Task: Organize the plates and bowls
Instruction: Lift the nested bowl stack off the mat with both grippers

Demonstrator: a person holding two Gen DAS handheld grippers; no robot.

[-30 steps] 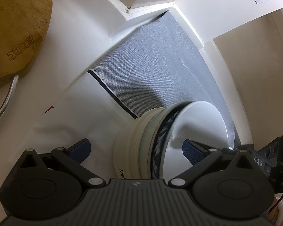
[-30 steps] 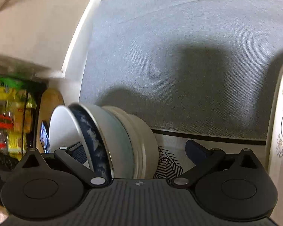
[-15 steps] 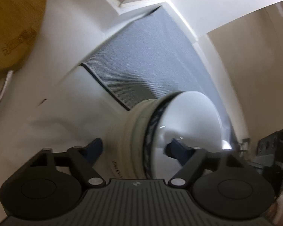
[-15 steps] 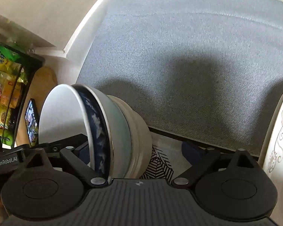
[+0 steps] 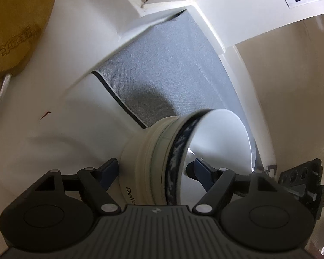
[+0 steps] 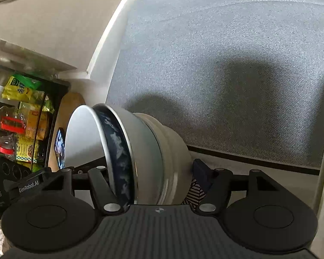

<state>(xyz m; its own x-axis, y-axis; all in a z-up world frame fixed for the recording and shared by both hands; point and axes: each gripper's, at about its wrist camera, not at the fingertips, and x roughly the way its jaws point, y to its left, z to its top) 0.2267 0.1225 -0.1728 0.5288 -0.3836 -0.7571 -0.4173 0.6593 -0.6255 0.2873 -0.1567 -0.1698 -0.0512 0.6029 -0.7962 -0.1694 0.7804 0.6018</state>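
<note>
Stack of bowls [image 5: 162, 161] on its side, squeezed between both tongs over the grey mat [image 5: 162, 75]. Left gripper [image 5: 154, 168] and right gripper [image 6: 149, 172] each clamped across the stack.
</note>
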